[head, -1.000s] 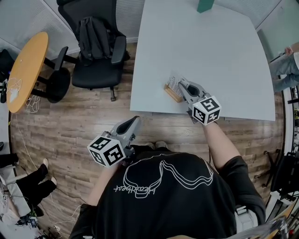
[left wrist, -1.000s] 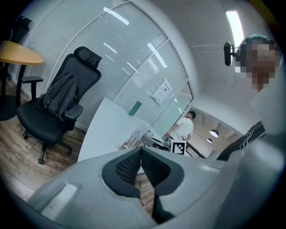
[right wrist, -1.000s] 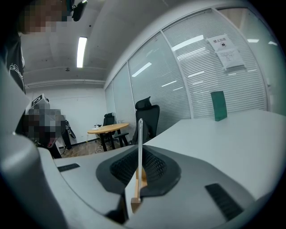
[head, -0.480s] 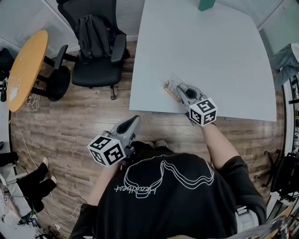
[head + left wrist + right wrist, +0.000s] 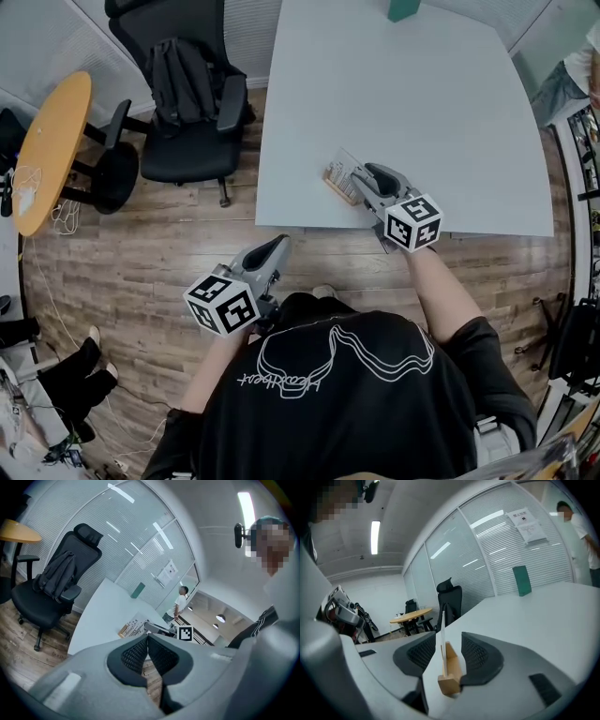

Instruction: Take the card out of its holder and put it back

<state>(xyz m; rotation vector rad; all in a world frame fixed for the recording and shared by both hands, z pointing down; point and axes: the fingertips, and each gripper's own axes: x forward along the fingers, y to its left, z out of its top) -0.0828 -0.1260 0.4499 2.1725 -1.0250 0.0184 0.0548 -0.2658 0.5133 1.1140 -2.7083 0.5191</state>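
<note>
A thin white card point(image 5: 442, 630) stands upright in a small wooden holder point(image 5: 451, 670) near the front edge of the white table point(image 5: 422, 112). My right gripper point(image 5: 446, 645) straddles the holder. Its jaws are opening, with the card between the pads and a gap on each side. In the head view the card point(image 5: 349, 169), the holder point(image 5: 334, 184) and the right gripper point(image 5: 366, 174) sit together. My left gripper point(image 5: 279, 246) hangs shut over the wooden floor, short of the table. Nothing shows between its fingers point(image 5: 140, 653).
A green block point(image 5: 405, 9) stands at the table's far edge. A black office chair point(image 5: 183, 103) with a backpack on it is left of the table, and a round wooden table point(image 5: 52, 150) is further left. A person stands at the far right point(image 5: 562, 80).
The right gripper has stayed at the holder, shifting only slightly. The left gripper has barely moved. The person at the far right has moved further back.
</note>
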